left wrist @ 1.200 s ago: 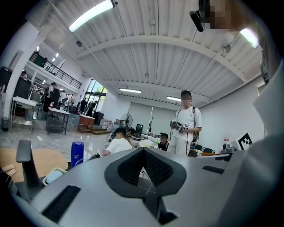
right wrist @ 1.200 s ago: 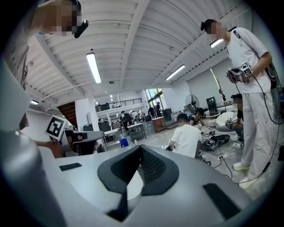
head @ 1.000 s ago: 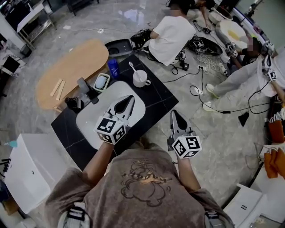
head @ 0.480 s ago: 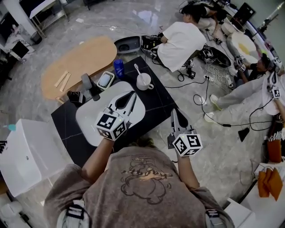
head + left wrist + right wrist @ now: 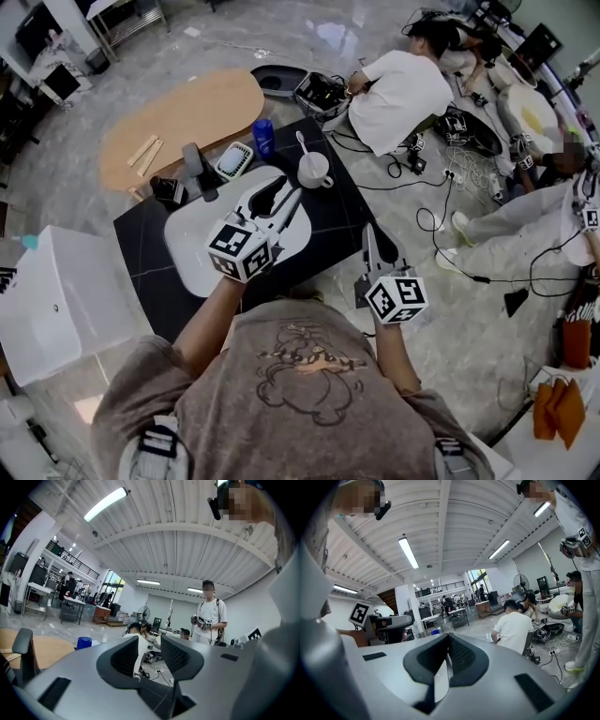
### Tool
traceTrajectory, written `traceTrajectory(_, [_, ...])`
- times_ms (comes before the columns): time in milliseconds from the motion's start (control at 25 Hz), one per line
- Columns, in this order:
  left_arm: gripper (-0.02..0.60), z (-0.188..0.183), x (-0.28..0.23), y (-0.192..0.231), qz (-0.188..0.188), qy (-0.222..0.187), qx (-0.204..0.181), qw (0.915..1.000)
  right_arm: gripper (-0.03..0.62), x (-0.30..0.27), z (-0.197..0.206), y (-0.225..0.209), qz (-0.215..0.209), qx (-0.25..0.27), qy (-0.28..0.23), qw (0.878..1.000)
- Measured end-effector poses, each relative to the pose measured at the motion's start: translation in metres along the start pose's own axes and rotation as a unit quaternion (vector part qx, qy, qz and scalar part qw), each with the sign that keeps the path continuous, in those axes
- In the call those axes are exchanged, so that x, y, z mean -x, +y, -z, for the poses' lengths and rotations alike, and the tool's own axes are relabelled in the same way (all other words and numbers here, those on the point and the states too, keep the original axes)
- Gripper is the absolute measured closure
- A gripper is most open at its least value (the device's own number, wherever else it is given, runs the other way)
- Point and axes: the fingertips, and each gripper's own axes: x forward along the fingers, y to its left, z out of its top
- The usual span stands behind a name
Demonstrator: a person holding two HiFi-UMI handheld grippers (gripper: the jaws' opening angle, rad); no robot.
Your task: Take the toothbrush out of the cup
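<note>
White plastic, by its look: the toothbrush (image 5: 302,145) stands in the white cup (image 5: 314,172) near the far corner of the black desk (image 5: 339,214), leaning toward that corner. Both stand just beyond the white tray (image 5: 192,246). We judge the brush light, stiff and slim, with a smooth shaft that could slip or swivel in a loose pinch. The best hold looks to be across the exposed shaft, just above the cup's rim. Which end points upward we cannot tell. The cup appears light enough to tip or drag along if the brush is pulled at a slant, so a straight upward draw is advisable.

We find the left claw (image 5: 284,193) over the tray, short of the cup. Its jaws have just been opening and stand partly apart, with nothing between them or touching them. The right claw (image 5: 447,654) hangs off the desk's near right edge, clenched on nothing, its pads together.
</note>
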Motion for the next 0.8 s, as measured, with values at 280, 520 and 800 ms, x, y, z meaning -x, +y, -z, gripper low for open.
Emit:
traceTrajectory(280, [0.29,-0.001,-0.022,0.003,0.001,0.006,-0.001,1.0,0.589,0.0,-0.001,-0.01,-0.009,-0.002,0.008,1.0])
traceTrajectory(520, [0.281,0.007,-0.048,0.027,-0.016,0.019,0.0,0.9997,0.591,-0.002,0.004,-0.014,-0.014,-0.005,0.015,1.0])
traceTrajectory(800, [0.281,0.046,-0.087,0.063,-0.041,0.055,0.004,0.9976,0.589,0.002,0.007,-0.022,-0.012,-0.007,0.022,1.0])
